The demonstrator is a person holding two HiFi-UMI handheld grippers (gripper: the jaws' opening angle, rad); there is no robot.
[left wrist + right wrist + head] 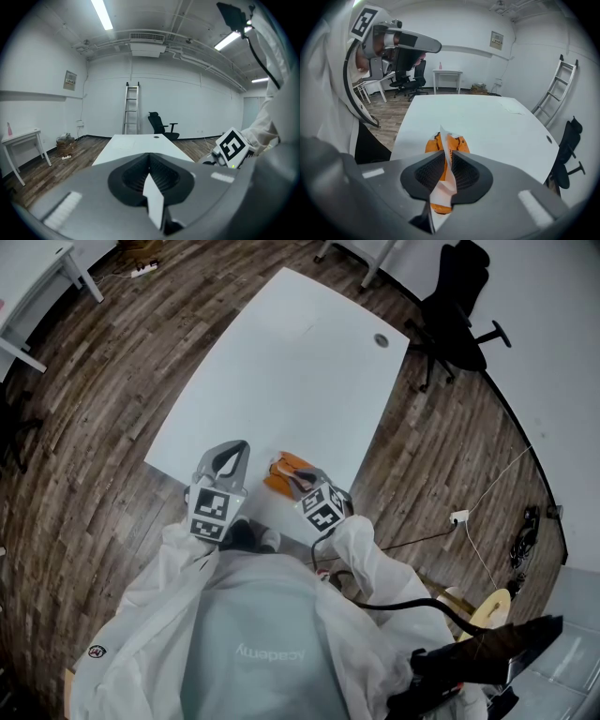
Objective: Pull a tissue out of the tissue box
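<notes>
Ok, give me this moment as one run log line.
right gripper: shut on tissue | tissue box: orange, on white table | left gripper: shut, empty, clear of box

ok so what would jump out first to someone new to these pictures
The bright orange tissue box stands out on the white table, near its closest edge. The right gripper is pinched on a white tissue rising from it, while the left gripper hovers beside, jaws together and empty.
</notes>
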